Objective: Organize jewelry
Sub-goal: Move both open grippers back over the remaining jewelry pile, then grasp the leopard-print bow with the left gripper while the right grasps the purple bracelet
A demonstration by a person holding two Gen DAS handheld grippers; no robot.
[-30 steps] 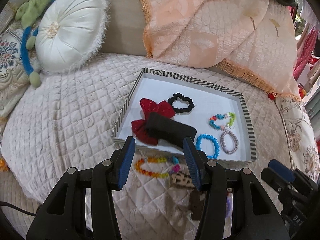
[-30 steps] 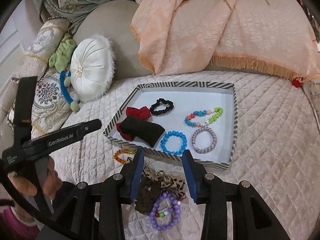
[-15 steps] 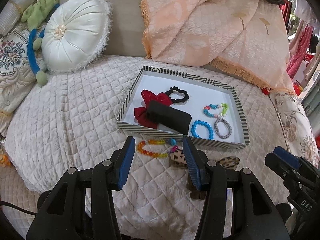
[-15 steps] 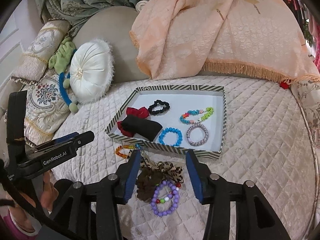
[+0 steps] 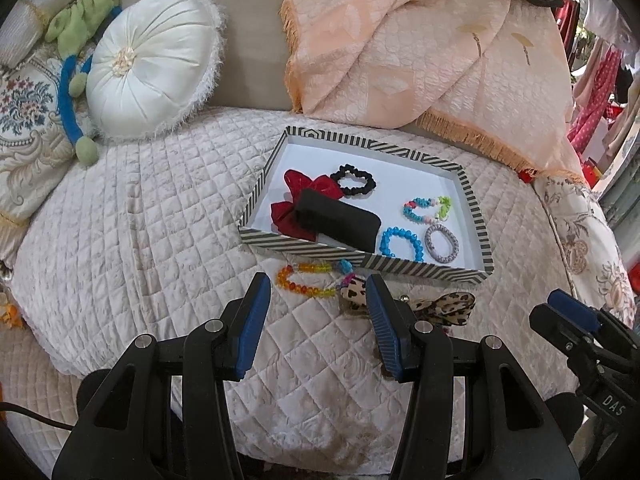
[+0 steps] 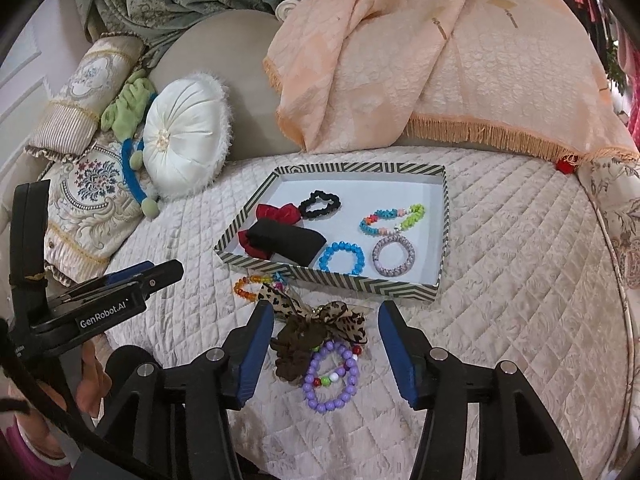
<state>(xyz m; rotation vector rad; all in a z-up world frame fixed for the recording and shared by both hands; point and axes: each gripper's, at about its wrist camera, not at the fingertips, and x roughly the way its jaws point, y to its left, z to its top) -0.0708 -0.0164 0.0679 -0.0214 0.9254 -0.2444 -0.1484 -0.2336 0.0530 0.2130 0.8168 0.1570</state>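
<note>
A shallow rectangular tray with a black-and-white striped rim (image 6: 439,236) lies on the quilted cream bedspread (image 6: 520,280) just beyond both pairs of fingers, its long axis running across the right wrist view from left to right and its near wall facing the grippers. Inside it lie six pieces: one red fabric bow (image 6: 280,213), one black oblong pouch (image 6: 292,242) lying across the bow with its long axis pointing toward the tray's near right, one black scrunchie (image 6: 320,204), one multicoloured bead bracelet (image 6: 394,220), one blue bead bracelet (image 6: 342,258) and one grey coiled hair tie (image 6: 394,256). The right gripper (image 6: 326,348) has just been spreading its jaws and they stand apart with nothing pressed; below and between its blue pads lie one leopard-print bow (image 6: 340,320), one dark brown scrunchie (image 6: 298,344) and one purple bead bracelet (image 6: 330,378), all touching in a small heap. One orange-and-yellow bead bracelet (image 5: 306,280) lies just ahead of the left gripper (image 5: 316,320), between its fingertips and the tray wall. The left gripper's jaws are released and empty.
</note>
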